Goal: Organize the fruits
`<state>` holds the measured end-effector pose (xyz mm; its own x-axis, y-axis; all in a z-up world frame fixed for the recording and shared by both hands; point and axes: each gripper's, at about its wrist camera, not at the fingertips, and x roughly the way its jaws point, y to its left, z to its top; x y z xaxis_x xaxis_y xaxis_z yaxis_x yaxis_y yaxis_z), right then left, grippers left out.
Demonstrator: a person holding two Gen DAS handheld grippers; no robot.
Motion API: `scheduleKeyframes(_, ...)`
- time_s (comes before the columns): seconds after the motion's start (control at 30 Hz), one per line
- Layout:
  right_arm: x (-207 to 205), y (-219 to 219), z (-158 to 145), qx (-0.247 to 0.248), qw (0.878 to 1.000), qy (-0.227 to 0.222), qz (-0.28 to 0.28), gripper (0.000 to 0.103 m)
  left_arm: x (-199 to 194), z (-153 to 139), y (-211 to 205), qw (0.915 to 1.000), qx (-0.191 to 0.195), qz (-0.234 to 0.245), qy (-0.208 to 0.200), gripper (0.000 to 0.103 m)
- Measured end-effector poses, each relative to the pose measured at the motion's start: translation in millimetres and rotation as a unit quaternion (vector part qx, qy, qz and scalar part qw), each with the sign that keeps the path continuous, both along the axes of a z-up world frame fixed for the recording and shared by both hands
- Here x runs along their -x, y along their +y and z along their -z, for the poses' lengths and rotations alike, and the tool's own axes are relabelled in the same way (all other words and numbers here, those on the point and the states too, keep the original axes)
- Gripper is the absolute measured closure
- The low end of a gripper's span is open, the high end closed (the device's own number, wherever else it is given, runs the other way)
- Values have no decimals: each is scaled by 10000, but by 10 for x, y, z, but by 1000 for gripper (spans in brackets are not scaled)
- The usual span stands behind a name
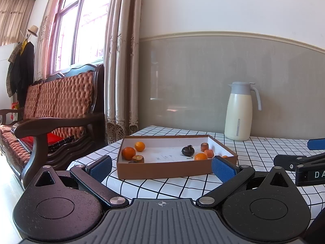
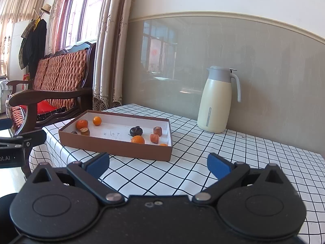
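Observation:
A shallow brown box (image 1: 162, 171) (image 2: 113, 145) with a white floor sits on the checked tablecloth (image 1: 264, 154) (image 2: 203, 158). Inside lie two oranges (image 1: 128, 153) (image 2: 82, 124) at its left end, a third orange (image 1: 200, 156) (image 2: 138, 139) toward the right, a dark mangosteen (image 1: 188, 150) (image 2: 135, 131) and several small reddish-brown fruits (image 1: 204, 146) (image 2: 157, 131). My left gripper (image 1: 162, 167) stands open just before the box's near wall. My right gripper (image 2: 159, 165) is open too, over the cloth, short of the box's right corner. Both hold nothing.
A cream thermos jug (image 1: 239, 113) (image 2: 215, 101) with a grey lid stands by the grey wall, right of the box. A wooden sofa (image 1: 50, 118) (image 2: 52, 85) with orange cushions, curtains and a window lie left of the table edge.

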<state>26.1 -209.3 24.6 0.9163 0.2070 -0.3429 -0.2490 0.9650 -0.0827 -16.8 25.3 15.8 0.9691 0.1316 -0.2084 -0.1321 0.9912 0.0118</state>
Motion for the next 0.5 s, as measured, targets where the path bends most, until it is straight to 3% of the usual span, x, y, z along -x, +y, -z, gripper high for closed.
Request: scheduleKeyframes(0.5,2,-3,-1,-1,10000,8,-2,6,24,4,-10,10000,2,2,-18,0)
